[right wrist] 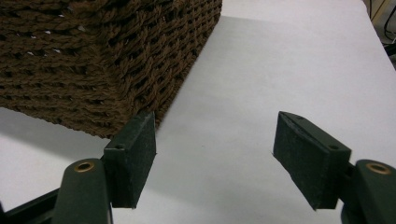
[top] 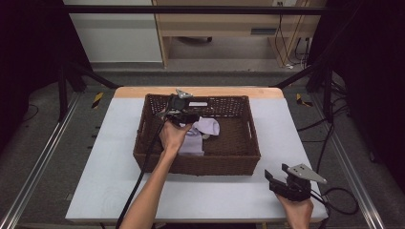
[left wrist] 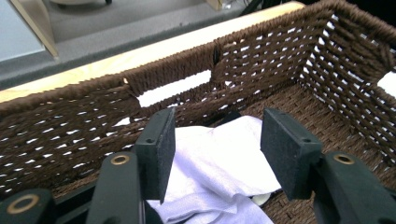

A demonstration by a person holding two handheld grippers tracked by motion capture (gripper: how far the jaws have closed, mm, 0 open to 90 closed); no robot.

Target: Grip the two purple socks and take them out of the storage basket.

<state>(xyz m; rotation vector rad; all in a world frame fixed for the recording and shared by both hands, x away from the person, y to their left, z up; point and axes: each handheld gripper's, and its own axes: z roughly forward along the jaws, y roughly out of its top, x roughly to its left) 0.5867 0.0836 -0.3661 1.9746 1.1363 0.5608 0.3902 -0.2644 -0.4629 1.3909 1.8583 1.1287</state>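
A brown woven basket [top: 239,160] sits mid-table, and pale lilac cloth [top: 206,127] lies on its floor. My left gripper [top: 180,114] hangs inside the basket over the cloth, near the far wall. In the left gripper view its jaws stand wide apart above the white-looking cloth [left wrist: 219,158] without touching it; the gripper [left wrist: 217,149] is open. My right gripper [top: 278,180] rests at the table's front right, outside the basket. In the right gripper view it [right wrist: 215,158] is open over bare tabletop, with the basket's corner [right wrist: 140,60] just ahead on the left.
The white tabletop [top: 110,157] has free room left, right and in front of the basket. Its far wall has a handle slot [left wrist: 175,87]. Cables trail from both grippers. Black frame posts [top: 62,86] stand at the table's far corners.
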